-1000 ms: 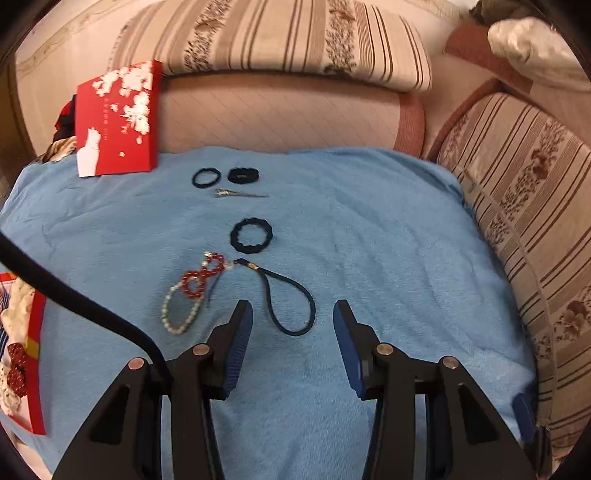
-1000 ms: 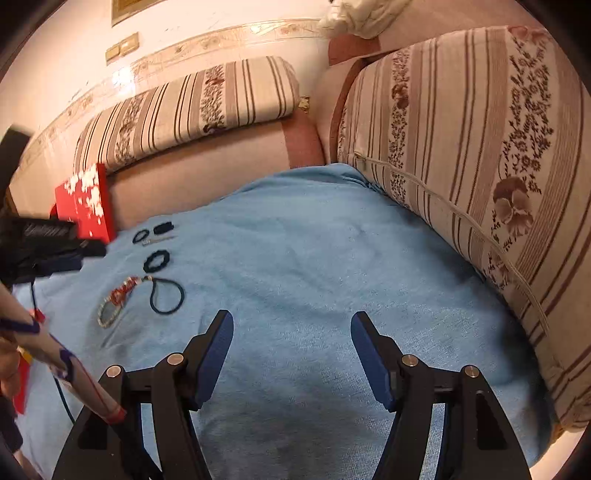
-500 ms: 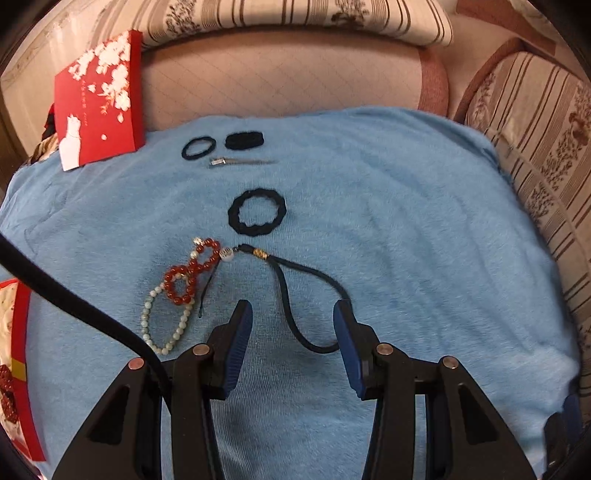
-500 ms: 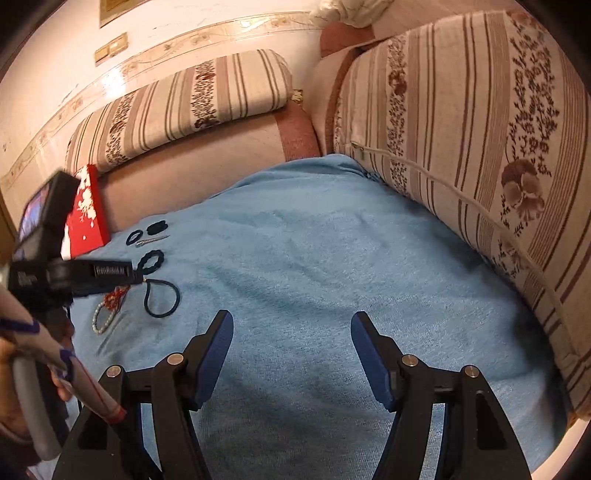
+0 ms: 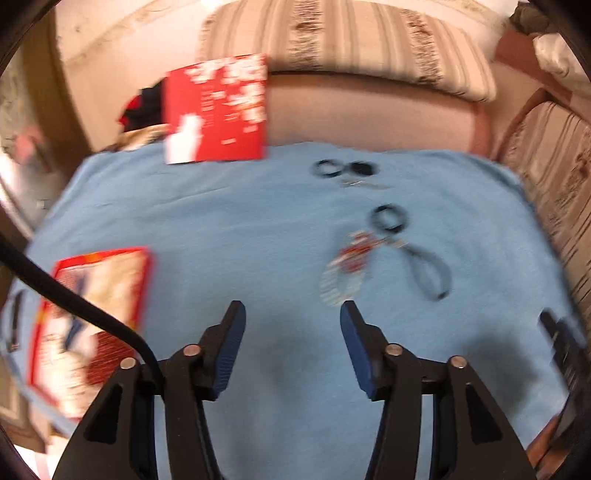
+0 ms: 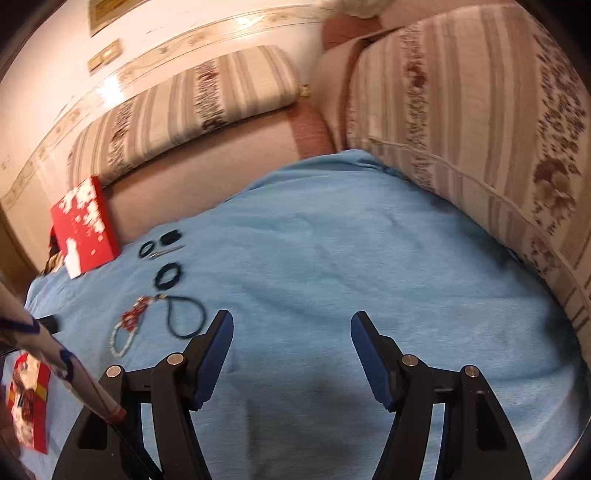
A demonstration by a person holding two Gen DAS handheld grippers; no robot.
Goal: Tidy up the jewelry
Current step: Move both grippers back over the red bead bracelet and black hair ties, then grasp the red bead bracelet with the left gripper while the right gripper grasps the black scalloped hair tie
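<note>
This was a home living room: a corner sofa with beige-and-brown striped, floral-patterned cushions [image 6: 192, 107] stood against a pale wall trimmed with a patterned border strip [image 6: 207, 33]. A soft light-blue fleece blanket [image 6: 332, 240] covered the seat.

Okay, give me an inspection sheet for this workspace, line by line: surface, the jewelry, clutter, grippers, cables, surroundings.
Surface: blue blanket spread over a sofa seat.
Job's things: bead bracelets, one red and one pale, touching a black cord loop; a black scalloped ring; two small black hair ties with a metal hair clip beside them.
Clutter: red box leaning at the back; a red-edged open box at the near left.
Grippers: left gripper opening, nothing between its jaws; right gripper open, empty.
Cables: black cable crossing the open box.
Surroundings: striped floral cushions; wall behind.
</note>
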